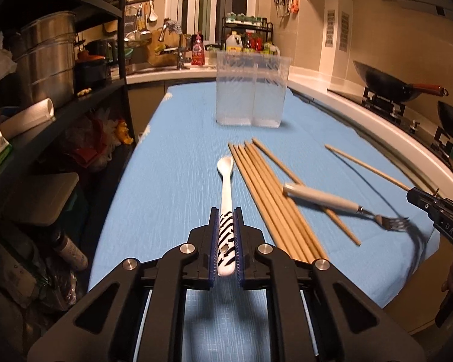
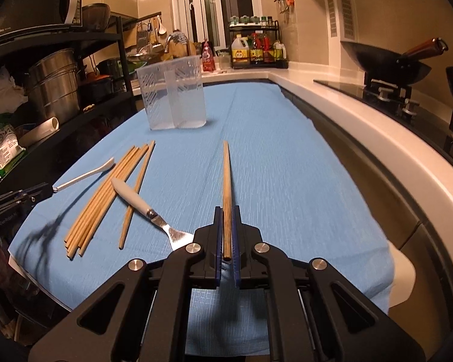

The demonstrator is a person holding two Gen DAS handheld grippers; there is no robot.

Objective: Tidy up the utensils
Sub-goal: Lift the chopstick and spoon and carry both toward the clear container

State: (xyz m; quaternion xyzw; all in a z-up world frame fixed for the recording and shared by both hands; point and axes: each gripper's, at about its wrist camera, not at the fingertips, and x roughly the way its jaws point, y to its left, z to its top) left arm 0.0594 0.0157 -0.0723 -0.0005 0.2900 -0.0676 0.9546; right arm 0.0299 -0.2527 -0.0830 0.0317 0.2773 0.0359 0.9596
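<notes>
A blue cloth [image 2: 271, 163] covers a long table in a warmly lit kitchen, with a pale counter [image 2: 341, 102] curving along the right and a black wok [image 2: 386, 60] on the stove beyond it. To the left stands a dark shelf unit [image 1: 75, 96] loaded with steel pots [image 1: 45, 57], and at the far end a rack of bottles [image 2: 256, 48] sits near the window.

The left tongs [image 1: 226, 211] are clenched on the striped handle of a white spoon [image 1: 225, 181], whose bowl points straight ahead of the jaws. The right tongs [image 2: 227, 208] are clamped on a single chopstick [image 2: 226, 175], which runs forward from between the jaws, its far end clear of everything else.

Ahead of both tongs, well apart from them, a clear plastic holder [image 2: 173, 96] with two compartments stands upright on the cloth. Between the two tongs lies a bundle of chopsticks [image 1: 271, 199], side by side, just right of the held spoon. A fork [image 1: 344, 205] with a white handle lies across that bundle, its tines toward the right tongs. One more chopstick crosses under the fork handle at an angle. Nothing lies on the cloth between either tong and the holder.
</notes>
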